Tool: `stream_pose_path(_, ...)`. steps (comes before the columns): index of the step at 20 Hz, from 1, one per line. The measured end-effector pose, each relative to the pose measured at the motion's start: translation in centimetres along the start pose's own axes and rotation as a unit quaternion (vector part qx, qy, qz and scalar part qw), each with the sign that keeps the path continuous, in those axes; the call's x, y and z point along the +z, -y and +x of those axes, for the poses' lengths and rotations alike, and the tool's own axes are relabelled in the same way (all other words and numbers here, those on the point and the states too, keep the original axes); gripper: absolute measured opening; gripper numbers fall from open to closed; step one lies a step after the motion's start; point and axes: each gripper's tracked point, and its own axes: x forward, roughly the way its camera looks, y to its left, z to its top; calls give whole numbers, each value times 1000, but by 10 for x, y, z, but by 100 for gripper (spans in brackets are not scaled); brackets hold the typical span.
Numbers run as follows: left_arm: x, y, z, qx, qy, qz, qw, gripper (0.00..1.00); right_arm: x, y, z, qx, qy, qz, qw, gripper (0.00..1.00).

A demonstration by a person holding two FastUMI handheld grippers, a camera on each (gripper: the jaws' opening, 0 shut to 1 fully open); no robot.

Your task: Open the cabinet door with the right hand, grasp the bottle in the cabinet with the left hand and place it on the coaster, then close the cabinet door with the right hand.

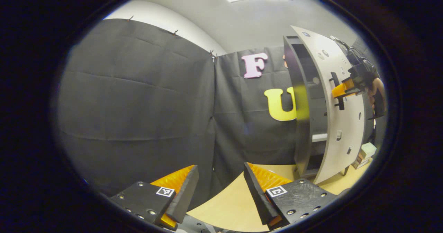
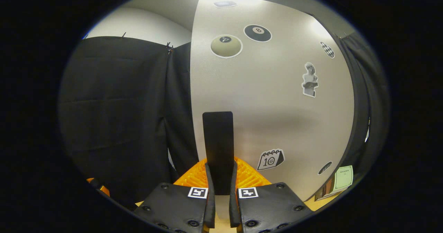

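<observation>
In the left gripper view a grey cabinet stands on the wooden table at the right, its white door swung partly open. The right gripper, held by a hand, grips the door's black handle. Inside, a shelf shows; I cannot make out the bottle. My left gripper hovers open over the table's near edge, well left of the cabinet. In the right gripper view the right gripper is shut on the black handle of the stickered door.
Small boxes lie on the table behind the door, at the right. A booklet lies beyond the door's lower right edge. Black cloth walls close the booth at the left and back.
</observation>
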Motion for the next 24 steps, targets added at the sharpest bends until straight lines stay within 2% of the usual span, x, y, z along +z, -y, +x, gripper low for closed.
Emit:
stream_pose_path(10,21,115,-9,-67,8,-2,998,79,0,6,-1,75,-10,-1,997,18)
stream_pose_path(19,34,211,-13,-128,16,-4,992,79,2,13,-3,113,-13,7,994,18)
stream_pose_path(24,39,257,-14,-159,20,-12,987,79,1,18,-5,117,-18,6,993,18)
